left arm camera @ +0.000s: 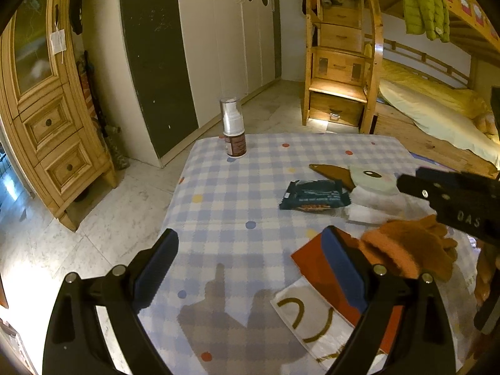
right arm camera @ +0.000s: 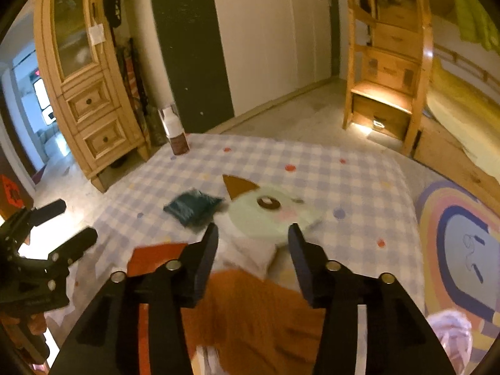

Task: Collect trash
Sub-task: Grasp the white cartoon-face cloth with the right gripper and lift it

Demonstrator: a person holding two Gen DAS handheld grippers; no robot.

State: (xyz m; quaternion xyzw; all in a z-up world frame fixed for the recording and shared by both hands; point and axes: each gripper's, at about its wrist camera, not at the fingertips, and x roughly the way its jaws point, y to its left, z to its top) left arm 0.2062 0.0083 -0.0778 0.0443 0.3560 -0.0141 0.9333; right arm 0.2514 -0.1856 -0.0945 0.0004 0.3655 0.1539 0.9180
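On the checked tablecloth (left arm camera: 237, 187) lie a dark teal snack wrapper (left arm camera: 315, 195) (right arm camera: 193, 207), a crumpled white tissue (left arm camera: 365, 212) (right arm camera: 253, 257), an orange glove (left arm camera: 406, 247) (right arm camera: 256, 318), a red card (left arm camera: 312, 268) (right arm camera: 153, 257) and a white paper bag with gold lines (left arm camera: 309, 318). My left gripper (left arm camera: 250, 240) (right arm camera: 76, 220) hovers open over bare cloth near the red card. My right gripper (right arm camera: 253, 231) (left arm camera: 409, 179) is open above the glove, and the tissue shows between its fingers with no pad touching it.
A spray bottle (left arm camera: 232, 131) (right arm camera: 176, 134) stands at the table's far left corner. A pale green cartoon-face mat with a brown ear (left arm camera: 372, 176) (right arm camera: 272, 209) lies beyond the tissue. A rainbow rug (right arm camera: 453, 243) covers the floor to the right. Wooden cabinet (left arm camera: 53, 131), wardrobe and bunk-bed stairs (left arm camera: 340, 72) stand behind.
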